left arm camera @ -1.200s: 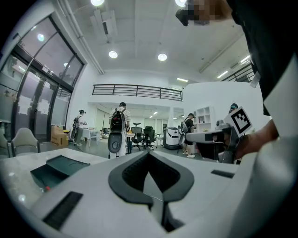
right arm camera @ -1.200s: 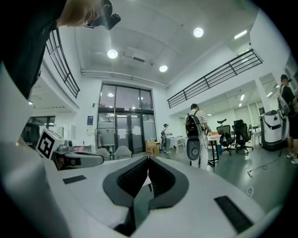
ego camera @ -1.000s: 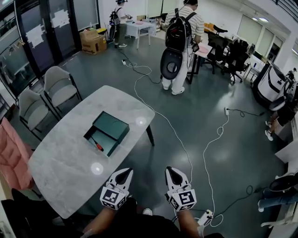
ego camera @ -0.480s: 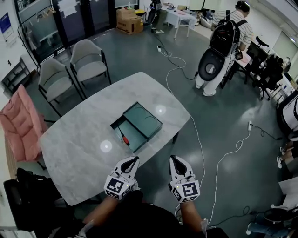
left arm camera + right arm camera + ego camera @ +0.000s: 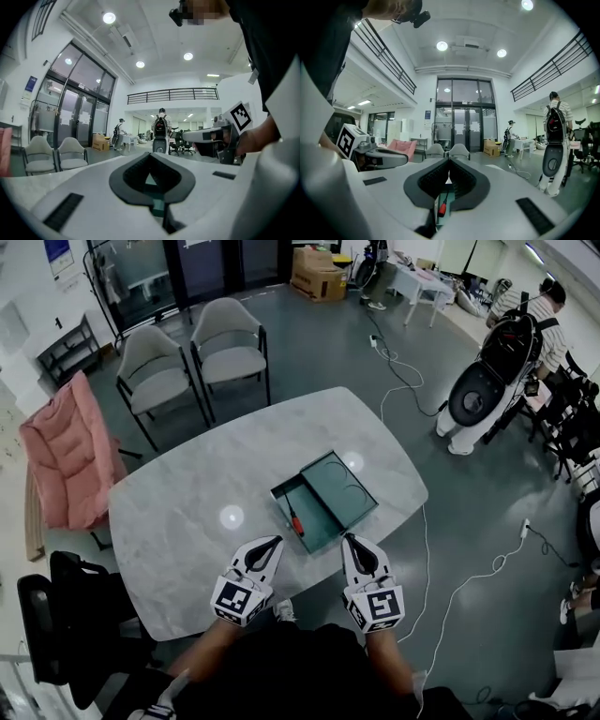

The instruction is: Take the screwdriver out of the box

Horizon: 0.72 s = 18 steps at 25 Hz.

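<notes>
Since a second ago the view has swung so that the green box [image 5: 349,505], which lay off to the left, now sits at frame centre, and both grippers, which hung over the floor, now reach over the table's near edge. Inside the open box, the red-handled screwdriver [image 5: 295,524] lies in the lower-left half, along that half's left wall; the right gripper view shows its red handle low, just past the clenched jaws. The box rests on the grey marble table [image 5: 178,512], right of the middle. The left gripper [image 5: 274,542] points at the box's near corner from the lower left, its claw closed with nothing in it. The right gripper [image 5: 348,540] is just below the box's lower edge, its claw likewise pressed together and empty. Two grey chairs [image 5: 230,338] stand beyond the table at upper left, a pink seat [image 5: 70,456] at far left, and a person with a backpack [image 5: 534,315] at upper right.
</notes>
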Available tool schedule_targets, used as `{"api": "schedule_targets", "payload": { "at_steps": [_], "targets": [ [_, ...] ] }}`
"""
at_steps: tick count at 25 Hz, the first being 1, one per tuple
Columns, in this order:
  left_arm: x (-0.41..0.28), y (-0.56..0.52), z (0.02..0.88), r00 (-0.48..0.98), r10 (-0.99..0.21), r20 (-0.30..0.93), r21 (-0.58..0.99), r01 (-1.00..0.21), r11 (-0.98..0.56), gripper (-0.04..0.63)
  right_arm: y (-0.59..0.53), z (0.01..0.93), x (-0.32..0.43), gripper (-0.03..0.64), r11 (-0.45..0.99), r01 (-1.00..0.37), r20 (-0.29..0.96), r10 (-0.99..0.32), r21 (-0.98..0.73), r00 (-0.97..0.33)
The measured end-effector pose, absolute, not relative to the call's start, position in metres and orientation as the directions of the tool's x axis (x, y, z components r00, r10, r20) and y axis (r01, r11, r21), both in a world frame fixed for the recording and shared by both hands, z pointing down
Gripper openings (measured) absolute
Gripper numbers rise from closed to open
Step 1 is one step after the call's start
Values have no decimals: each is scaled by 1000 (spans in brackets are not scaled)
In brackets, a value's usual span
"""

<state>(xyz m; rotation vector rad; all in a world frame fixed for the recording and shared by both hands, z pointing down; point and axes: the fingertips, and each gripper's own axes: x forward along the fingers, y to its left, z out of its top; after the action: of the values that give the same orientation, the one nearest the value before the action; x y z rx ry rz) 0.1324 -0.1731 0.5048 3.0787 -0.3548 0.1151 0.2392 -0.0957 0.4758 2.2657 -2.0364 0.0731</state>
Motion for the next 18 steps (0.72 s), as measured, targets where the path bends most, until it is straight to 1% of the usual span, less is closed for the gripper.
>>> {"api": "schedule_targets", "payload": {
  "at_steps": [11,18],
  "targets": [
    [87,-222,515,924,-378,51,47,-380,-924,6,-154,483,224,24,-15,-999,116,-993,38,19],
    [83,-241,516,896,-439,63,47,-442,-896,6,-185,484,227,24,41,-998,126,-991,45,-35]
  ]
}}
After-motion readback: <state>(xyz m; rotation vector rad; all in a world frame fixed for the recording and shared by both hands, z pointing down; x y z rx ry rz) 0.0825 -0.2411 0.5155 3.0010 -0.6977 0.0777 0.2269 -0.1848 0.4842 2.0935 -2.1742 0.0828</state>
